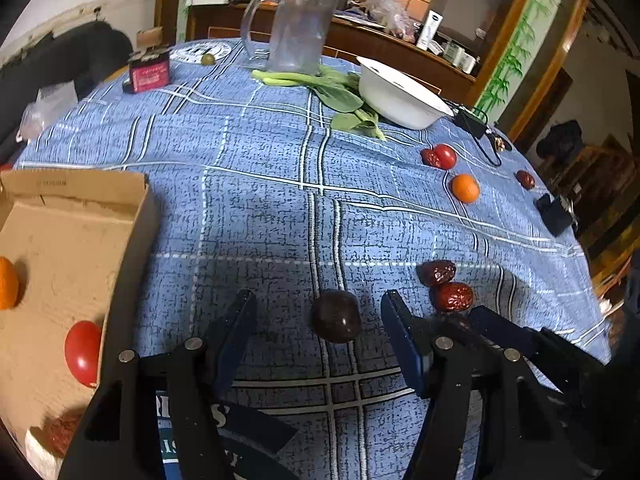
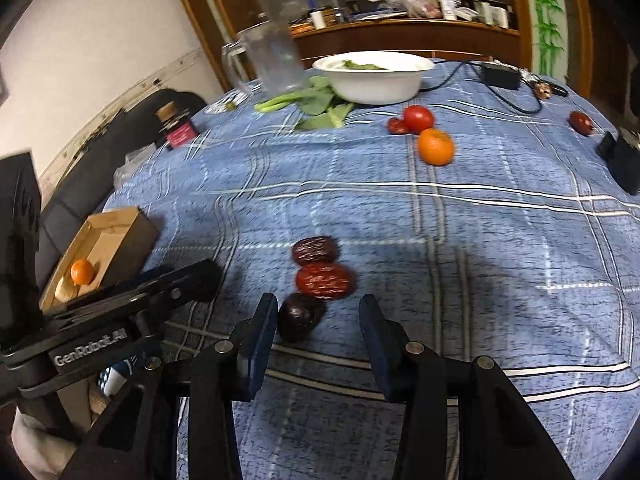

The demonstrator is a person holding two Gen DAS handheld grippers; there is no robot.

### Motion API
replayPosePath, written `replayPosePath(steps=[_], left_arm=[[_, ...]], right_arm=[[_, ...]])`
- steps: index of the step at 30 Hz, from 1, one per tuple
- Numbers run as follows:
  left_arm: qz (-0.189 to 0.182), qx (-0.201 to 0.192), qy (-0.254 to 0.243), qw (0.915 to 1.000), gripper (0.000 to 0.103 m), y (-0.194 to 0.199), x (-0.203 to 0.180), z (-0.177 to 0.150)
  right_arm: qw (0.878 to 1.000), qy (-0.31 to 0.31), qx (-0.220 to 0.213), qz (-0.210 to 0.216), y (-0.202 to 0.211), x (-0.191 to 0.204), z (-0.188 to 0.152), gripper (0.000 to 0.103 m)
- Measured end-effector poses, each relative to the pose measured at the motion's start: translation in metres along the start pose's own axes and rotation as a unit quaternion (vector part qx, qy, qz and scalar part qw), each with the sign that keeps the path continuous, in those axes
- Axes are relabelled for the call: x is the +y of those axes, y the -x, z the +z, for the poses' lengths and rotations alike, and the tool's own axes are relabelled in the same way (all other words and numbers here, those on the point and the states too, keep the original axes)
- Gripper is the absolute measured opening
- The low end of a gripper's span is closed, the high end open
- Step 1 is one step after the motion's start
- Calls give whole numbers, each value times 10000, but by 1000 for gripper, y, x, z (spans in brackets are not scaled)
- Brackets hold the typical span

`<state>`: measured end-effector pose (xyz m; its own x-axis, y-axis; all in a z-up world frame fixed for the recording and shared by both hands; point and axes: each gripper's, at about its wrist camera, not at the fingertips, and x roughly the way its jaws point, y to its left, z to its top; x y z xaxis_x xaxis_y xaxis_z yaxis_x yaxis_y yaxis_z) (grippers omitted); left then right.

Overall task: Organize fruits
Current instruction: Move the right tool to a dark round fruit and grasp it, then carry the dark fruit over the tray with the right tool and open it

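1. Here, left gripper [image 1: 318, 330] open around a dark round plum [image 1: 336, 316] on the blue checked tablecloth [image 1: 260, 208], pads clear.
2. Right gripper [image 2: 318, 334] open, its fingers just beside the same plum.
3. Brown cardboard box [image 1: 60, 240] left, holding fruit.

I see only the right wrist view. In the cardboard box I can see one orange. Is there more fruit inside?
Observer: Yes. The left wrist view shows a red tomato in the cardboard box, nearer the camera than the orange.
Operator: Anything else in it?
Observer: A reddish wrinkled fruit in the near corner, probably a date, half hidden by the left gripper.
Operator: Does that gripper hold something?
Observer: No. Its jaws are open. A dark round fruit lies between them, untouched.
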<state>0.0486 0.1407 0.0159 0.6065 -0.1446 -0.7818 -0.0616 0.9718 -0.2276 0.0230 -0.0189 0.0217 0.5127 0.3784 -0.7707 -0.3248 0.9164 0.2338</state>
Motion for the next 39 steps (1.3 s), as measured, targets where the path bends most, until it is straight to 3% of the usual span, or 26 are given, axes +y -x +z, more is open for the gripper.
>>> replayPosePath(steps=[3,5,7,11,17,18,19,20,21,25,30,39], left_arm=[[50,-13,-140,9999,62,0,-2,-2],[200,-28,-199,9996,50,0,-2,-2],[106,-26,-101,9999,48,1,3,-1],[119,-61,-116,9998,50,-1,2,0],[524,-97,-664,9964,53,-8,-16,-3],[525,-102,-666,9963,52,-8,-15,-3],[522,-113,-664,9964,42,-7,-14,-3],[380,-127,-645,9971,27,-5,-13,-4],[186,-108,-594,9980,20,-3,-12,-4],[38,-115,-450,9989,21,-1,-8,-5],[-435,-155,-51,9989,21,11,2,-7],[-895,-736,267,9929,21,91,21,-32]], right_arm=[[9997,223,13,-103,-1,8,-2,39],[9996,246,29,-97,-2,8,-2,31],[9998,193,27,-78,-1,5,-2,27],[9999,139,22,-79,0,4,-4,27],[9999,97,12,-43,0,3,-4,27],[10000,82,11,-27,0,2,-4,27],[10000,70,9,-14,0,2,-4,27],[10000,61,9,-6,0,1,-4,27],[10000,53,6,-11,0,1,-4,27],[9999,5,-42,-96,4,3,-8,26],[9995,-200,-133,-208,23,1,-16,26],[9988,-349,-325,-112,76,12,-33,26]])
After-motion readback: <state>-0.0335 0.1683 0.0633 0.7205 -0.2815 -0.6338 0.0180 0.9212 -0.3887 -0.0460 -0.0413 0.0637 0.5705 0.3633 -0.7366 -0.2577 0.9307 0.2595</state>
